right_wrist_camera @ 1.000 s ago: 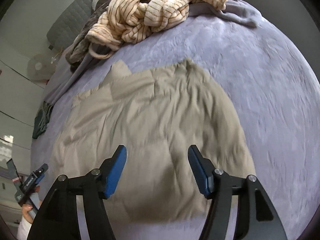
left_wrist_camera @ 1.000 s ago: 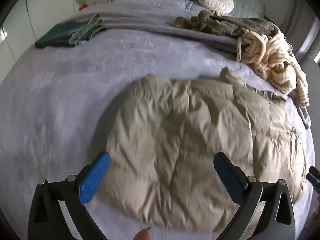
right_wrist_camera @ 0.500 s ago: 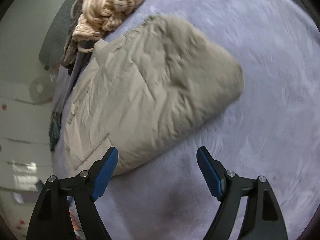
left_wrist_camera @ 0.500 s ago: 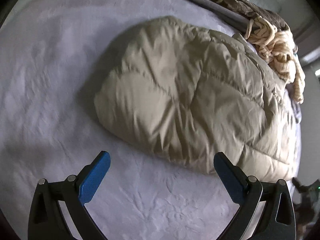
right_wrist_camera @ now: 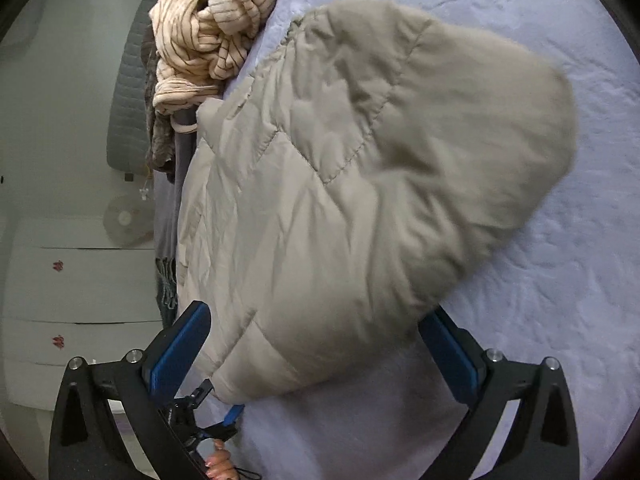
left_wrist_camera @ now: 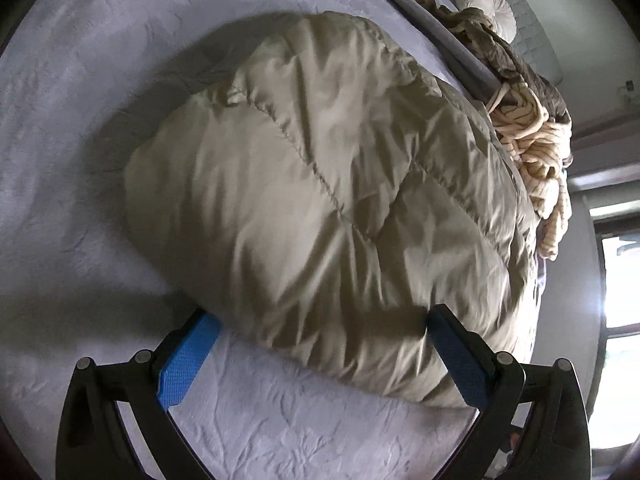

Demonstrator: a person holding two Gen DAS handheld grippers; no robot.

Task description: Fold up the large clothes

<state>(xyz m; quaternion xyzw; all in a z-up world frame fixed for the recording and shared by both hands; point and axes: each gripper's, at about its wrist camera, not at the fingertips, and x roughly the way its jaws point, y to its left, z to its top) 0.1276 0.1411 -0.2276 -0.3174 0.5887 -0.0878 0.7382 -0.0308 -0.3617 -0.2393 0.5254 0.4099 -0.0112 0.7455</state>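
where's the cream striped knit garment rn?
The cream striped knit garment is bunched at the upper left of the right wrist view, on the lavender bedspread just beyond the beige quilted puffer jacket, against crumpled brown clothing.

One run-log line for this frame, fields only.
stage: approach | left tool: open at beige puffer jacket near edge | right tool: opening, jacket edge between fingers, unpressed | jacket: on bed

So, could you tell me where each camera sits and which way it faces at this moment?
Left wrist: on the left gripper, angled down at the beige puffer jacket on the bed; its open blue fingers show.
Right wrist: on the right gripper, jaws opening, angled down; a hand shows.
Shared: jacket, striped garment.
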